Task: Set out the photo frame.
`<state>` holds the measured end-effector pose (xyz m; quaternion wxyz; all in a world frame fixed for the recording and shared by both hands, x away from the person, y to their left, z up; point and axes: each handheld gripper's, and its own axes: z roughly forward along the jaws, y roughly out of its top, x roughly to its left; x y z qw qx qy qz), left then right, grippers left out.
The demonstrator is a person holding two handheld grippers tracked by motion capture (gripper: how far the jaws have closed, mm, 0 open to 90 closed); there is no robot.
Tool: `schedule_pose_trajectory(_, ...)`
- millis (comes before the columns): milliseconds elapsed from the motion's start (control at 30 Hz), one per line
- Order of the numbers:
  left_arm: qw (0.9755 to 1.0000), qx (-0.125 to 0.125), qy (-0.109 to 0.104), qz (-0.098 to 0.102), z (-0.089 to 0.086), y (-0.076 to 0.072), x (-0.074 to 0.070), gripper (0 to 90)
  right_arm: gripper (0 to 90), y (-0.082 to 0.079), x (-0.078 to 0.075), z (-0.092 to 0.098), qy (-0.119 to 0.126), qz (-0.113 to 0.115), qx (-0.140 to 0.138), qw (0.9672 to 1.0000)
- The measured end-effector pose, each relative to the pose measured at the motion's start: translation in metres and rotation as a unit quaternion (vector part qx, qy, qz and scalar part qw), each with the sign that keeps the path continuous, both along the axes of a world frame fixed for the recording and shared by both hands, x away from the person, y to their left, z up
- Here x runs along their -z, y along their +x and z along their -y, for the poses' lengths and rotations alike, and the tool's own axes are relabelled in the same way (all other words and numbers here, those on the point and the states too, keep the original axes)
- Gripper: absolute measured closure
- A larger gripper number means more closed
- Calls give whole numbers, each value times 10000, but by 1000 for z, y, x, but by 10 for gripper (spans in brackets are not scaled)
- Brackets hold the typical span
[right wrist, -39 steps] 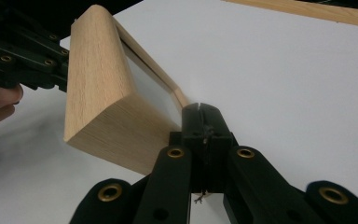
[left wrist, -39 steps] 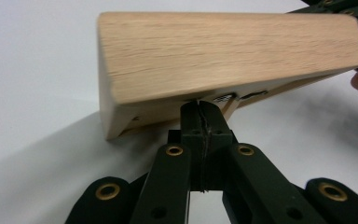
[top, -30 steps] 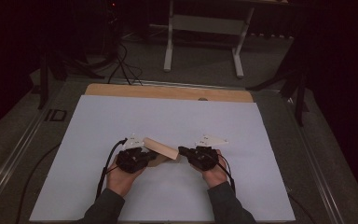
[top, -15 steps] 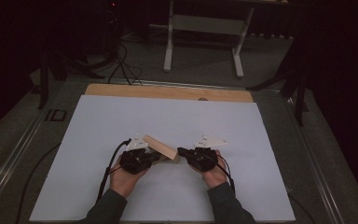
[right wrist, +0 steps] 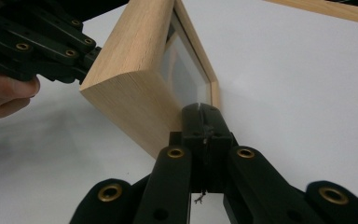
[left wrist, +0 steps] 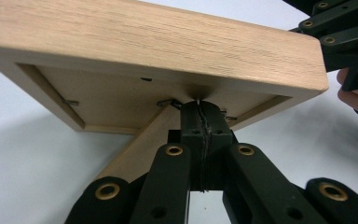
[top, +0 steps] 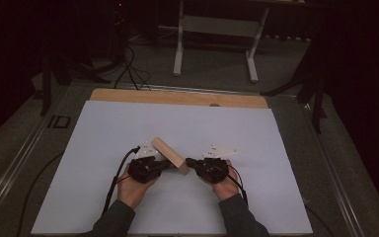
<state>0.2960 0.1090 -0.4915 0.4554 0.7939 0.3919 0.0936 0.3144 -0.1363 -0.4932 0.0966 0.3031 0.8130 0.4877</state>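
Observation:
A light wooden picture frame stands tilted on the white table sheet, between the two hands. My left gripper is shut, and its tips rest against the frame's recessed back, where the wooden prop leg joins. My right gripper is also shut. Its tips touch the lower corner of the frame on its glass side. Neither pair of jaws has anything between them. The right gripper appears past the frame's end, and the left gripper shows behind its other end.
A wooden strip borders the sheet's far edge. Beyond the table a white metal stand and black cables sit on the dark floor. Open sheet surrounds the hands on every side.

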Motion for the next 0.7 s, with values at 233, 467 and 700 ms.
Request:
schedule_pose_trajectory(233,10000,-58,19,-8,-3,1,1,896,896,-2,0,-4,-14,-8,-105,9999)
schedule_pose_trajectory(467,9998,-190,42,-39,-8,3,4,896,896,-7,1,-12,-64,-14,-318,9995)
schedule_pose_trajectory(700,9998,-200,49,-72,-9,5,7,896,896,-10,1,-17,-61,-15,-363,9993)
